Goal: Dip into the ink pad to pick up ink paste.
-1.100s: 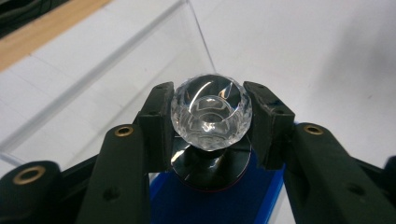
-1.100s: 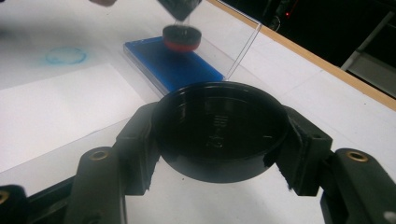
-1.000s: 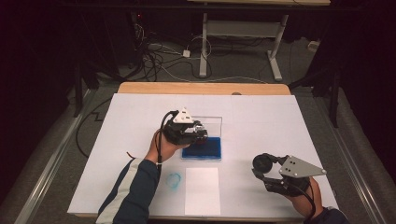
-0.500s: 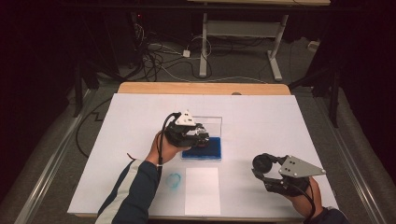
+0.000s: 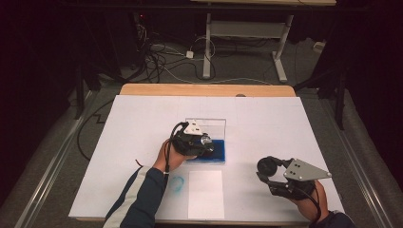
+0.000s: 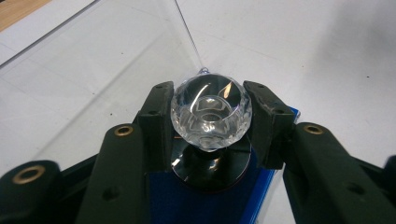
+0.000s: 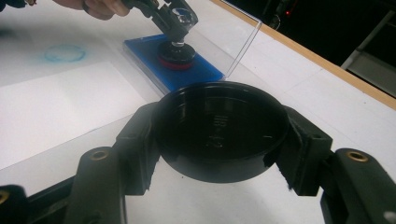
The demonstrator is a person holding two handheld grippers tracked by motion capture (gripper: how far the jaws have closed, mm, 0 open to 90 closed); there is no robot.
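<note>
While the left claw (image 6: 211,122) is clamping the faceted clear crystal knob (image 6: 211,114) of a round black stamp (image 7: 176,52), that stamp is sitting on the blue ink pad (image 7: 187,70) inside an open clear plastic case (image 5: 216,124) mid-desk (image 5: 294,118). Judging by this, it's the inking step. The right claw (image 7: 219,135), near the desk's front right, is gripping the round black plastic cap (image 7: 219,128) w/ both jaws pressing its sides. Next move prob. calls for lifting straight up, w/o dragging the case, then moving twd the white paper sheet (image 5: 205,194) beside the faint blue ring mark (image 5: 177,183).

Black round cap (image 7: 219,133) between the right gripper's (image 7: 219,154) fingers (image 7: 135,149)
</note>
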